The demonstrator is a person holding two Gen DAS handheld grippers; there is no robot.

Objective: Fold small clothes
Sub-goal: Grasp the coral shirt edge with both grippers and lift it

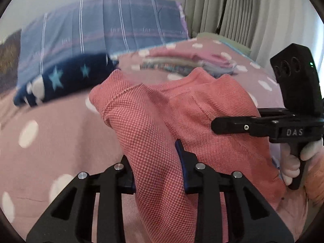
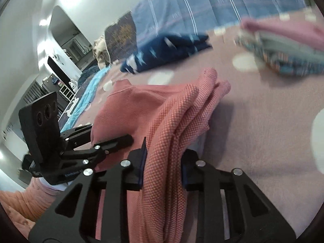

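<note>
Left gripper (image 1: 158,170) clamped on bunched salmon knit garment (image 1: 162,109); right gripper (image 2: 162,162) pinching its other gathered end, both lifted off pink dotted bedspread (image 1: 50,125). Left view alone shows curtains (image 1: 232,10); right view alone shows room furniture. Long axis running between grippers, loose fabric pointing toward folded pile (image 2: 283,46), navy star garment (image 1: 60,79) nearby.

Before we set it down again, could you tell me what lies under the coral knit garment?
Under the coral knit garment, held by the left gripper and right gripper, shows the pink dotted bedspread. Whatever lies directly beneath its folds is covered.
</note>
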